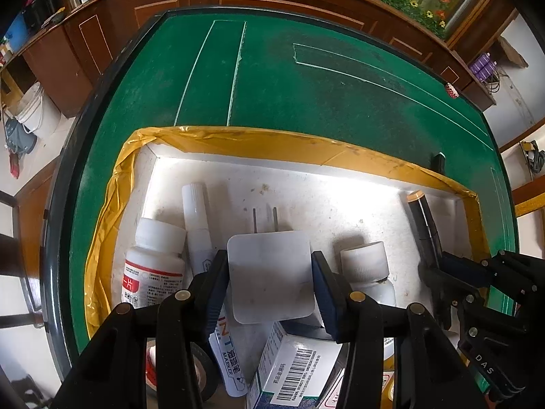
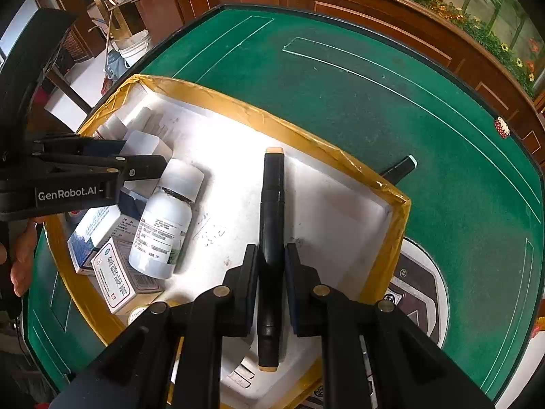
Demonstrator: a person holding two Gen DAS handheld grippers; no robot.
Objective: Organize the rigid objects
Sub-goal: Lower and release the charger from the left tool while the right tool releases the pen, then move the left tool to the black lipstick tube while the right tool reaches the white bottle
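Right wrist view: right hand-held gripper clamps a black marker over the nearly filled tray, left hand-held gripper half-open around a white charger, another marker waiting on the surface.

Left gripper angled steeply down, fingers partly spread, right gripper likewise downward, fingers clamped.

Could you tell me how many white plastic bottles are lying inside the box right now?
2: one bottle with a red-banded label at the box's left side, another bottle right of the white charger. Others may be hidden.
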